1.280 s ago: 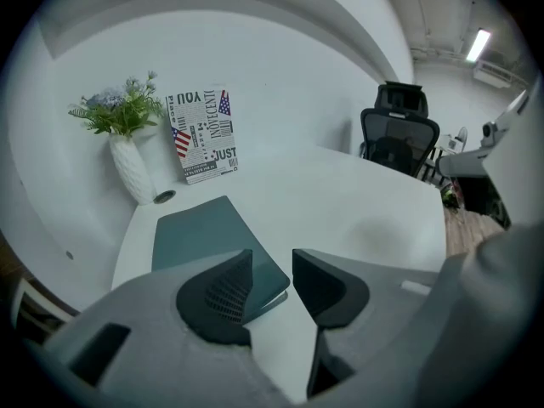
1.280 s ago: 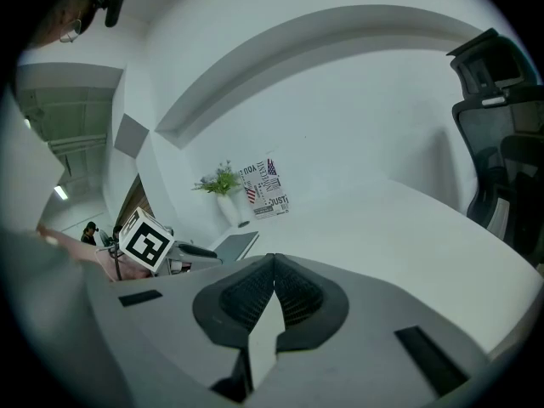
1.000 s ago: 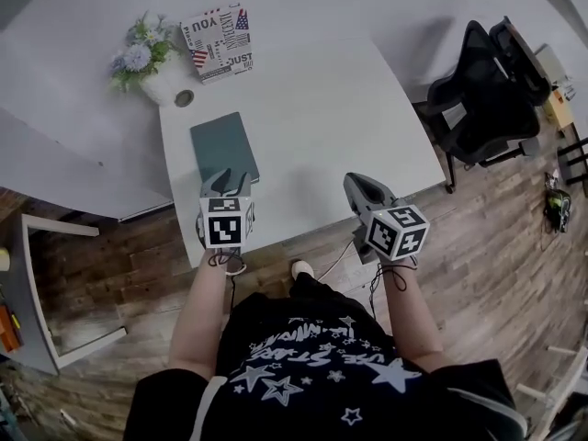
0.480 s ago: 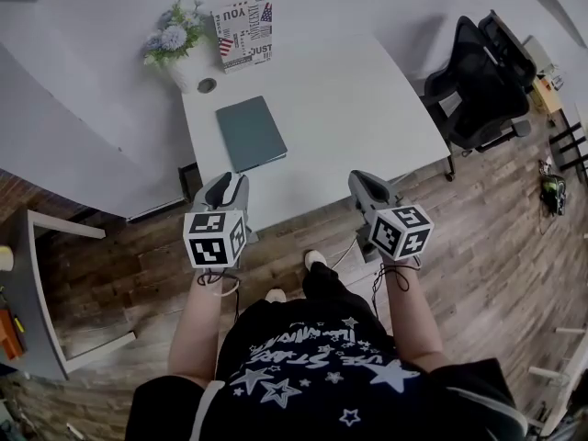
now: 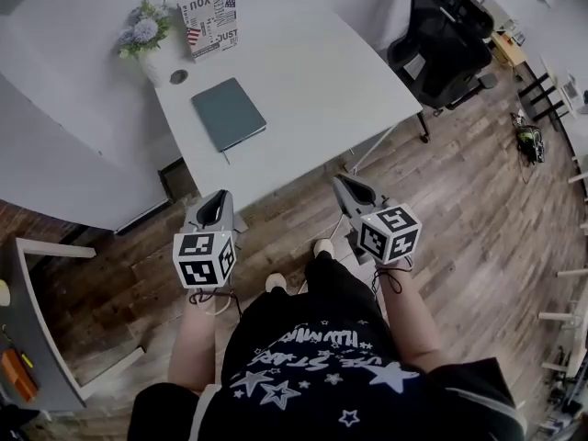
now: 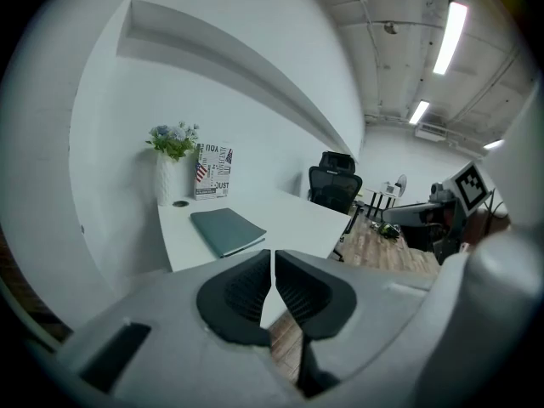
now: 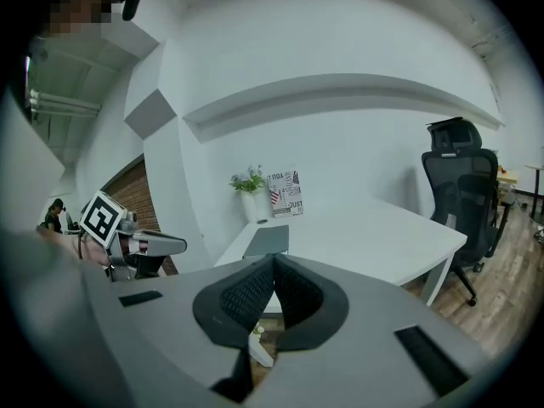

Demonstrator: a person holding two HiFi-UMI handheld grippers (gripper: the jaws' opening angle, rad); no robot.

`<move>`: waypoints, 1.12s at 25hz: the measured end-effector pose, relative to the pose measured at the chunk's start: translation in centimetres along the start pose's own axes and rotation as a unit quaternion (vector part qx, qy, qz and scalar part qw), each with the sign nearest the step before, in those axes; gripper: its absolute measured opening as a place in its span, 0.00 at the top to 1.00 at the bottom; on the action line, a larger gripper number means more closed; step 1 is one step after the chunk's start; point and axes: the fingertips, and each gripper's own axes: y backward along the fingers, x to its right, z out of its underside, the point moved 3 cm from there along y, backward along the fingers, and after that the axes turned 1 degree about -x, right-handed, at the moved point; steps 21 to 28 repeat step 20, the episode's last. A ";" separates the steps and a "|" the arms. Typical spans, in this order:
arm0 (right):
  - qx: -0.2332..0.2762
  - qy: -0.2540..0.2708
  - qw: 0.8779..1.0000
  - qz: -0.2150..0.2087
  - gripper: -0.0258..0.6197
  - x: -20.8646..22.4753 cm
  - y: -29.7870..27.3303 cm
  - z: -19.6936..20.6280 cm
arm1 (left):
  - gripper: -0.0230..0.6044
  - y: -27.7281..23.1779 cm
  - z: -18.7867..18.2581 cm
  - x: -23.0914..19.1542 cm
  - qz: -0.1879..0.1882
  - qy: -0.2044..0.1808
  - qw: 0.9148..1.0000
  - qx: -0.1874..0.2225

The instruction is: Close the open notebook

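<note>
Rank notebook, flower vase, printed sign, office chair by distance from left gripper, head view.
From the left gripper, its empty jaws closing shut:
1. Teal notebook, closed, on the near part of the desk.
2. Flower vase and printed sign, at the desk's far end; too close to call.
3. Office chair, beyond the desk's right corner.

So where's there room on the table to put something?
The whole wide part of the table between the notebook and the chair is bare. The corner behind the notebook is crowded: flowers and a printed sign stand there.

White table (image 5: 312, 90), flower vase (image 5: 150, 61), black chair (image 5: 441, 44)
</note>
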 end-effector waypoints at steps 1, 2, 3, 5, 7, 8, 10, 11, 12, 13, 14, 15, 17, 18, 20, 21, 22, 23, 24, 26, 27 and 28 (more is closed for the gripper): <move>0.002 -0.001 1.000 0.003 0.96 -0.1 0.6 0.2 | 0.91 0.2 0.4 0.3 0.004 0.000 1.000 -0.001; 0.003 -0.002 1.000 0.005 0.96 -0.1 1.0 0.3 | 0.92 0.4 0.6 0.7 0.006 0.000 1.000 -0.002; 0.004 -0.003 1.000 0.006 0.96 -0.1 1.5 0.5 | 0.92 0.5 0.8 1.0 0.008 0.000 1.000 -0.003; 0.005 -0.004 1.000 0.008 0.96 0.3 2.2 0.7 | 0.92 0.6 1.1 1.9 0.011 -0.001 1.000 -0.004; 0.006 -0.003 1.000 0.007 0.96 0.8 3.0 0.8 | 0.92 0.5 1.4 3.1 0.013 -0.003 1.000 -0.006; 0.006 -0.002 1.000 0.005 0.96 1.1 3.5 0.9 | 0.92 0.5 1.6 3.8 0.013 -0.003 1.000 -0.008; 0.004 -0.001 1.000 -0.002 0.96 1.6 4.4 1.2 | 0.92 0.6 2.0 5.2 0.010 -0.004 1.000 -0.013; 0.002 -0.002 1.000 -0.007 0.96 1.8 4.9 1.4 | 0.92 0.8 2.2 5.9 0.007 -0.003 1.000 -0.015; 0.000 -0.002 1.000 -0.011 0.96 2.1 5.4 1.7 | 0.92 1.0 2.4 6.6 0.004 -0.002 1.000 -0.016; -0.002 -0.002 1.000 -0.016 0.96 2.3 5.9 1.9 | 0.92 1.2 2.6 7.3 0.000 -0.001 1.000 -0.017; -0.003 -0.003 1.000 -0.020 0.96 2.6 6.4 2.1 | 0.92 1.4 2.8 8.0 -0.003 0.002 1.000 -0.017; -0.004 -0.003 1.000 -0.024 0.96 3.0 7.0 2.3 | 0.92 1.7 3.0 8.8 -0.007 0.004 1.000 -0.017; -0.002 -0.005 1.000 -0.030 0.96 3.8 8.1 2.6 | 0.92 2.1 3.4 10.3 -0.013 0.006 1.000 -0.015; -0.001 -0.006 0.999 -0.032 0.96 4.1 8.7 2.8 | 0.92 2.4 3.5 11.1 -0.016 0.006 1.000 -0.014; 0.001 -0.008 0.999 -0.037 0.96 4.8 9.9 3.0 | 0.92 2.7 3.7 12.7 -0.022 0.006 1.000 -0.013; 0.001 -0.008 0.999 -0.037 0.96 4.8 9.9 3.0 | 0.92 2.7 3.7 12.7 -0.022 0.006 1.000 -0.013; 0.001 -0.008 0.999 -0.037 0.96 4.8 9.9 3.0 | 0.92 2.7 3.7 12.7 -0.022 0.006 1.000 -0.013; 0.001 -0.008 0.999 -0.037 0.96 4.8 9.9 3.0 | 0.92 2.7 3.7 12.7 -0.022 0.006 1.000 -0.013; 0.001 -0.008 0.999 -0.037 0.96 4.8 9.9 3.0 | 0.92 2.7 3.7 12.7 -0.022 0.006 1.000 -0.013; 0.001 -0.008 0.999 -0.037 0.96 4.8 9.9 3.0 | 0.92 2.7 3.7 12.7 -0.022 0.006 1.000 -0.013; 0.001 -0.008 0.999 -0.037 0.96 4.8 9.9 3.0 | 0.92 2.7 3.7 12.7 -0.022 0.006 1.000 -0.013; 0.001 -0.008 0.999 -0.037 0.96 4.8 9.9 3.0 | 0.92 2.7 3.7 12.7 -0.022 0.006 1.000 -0.013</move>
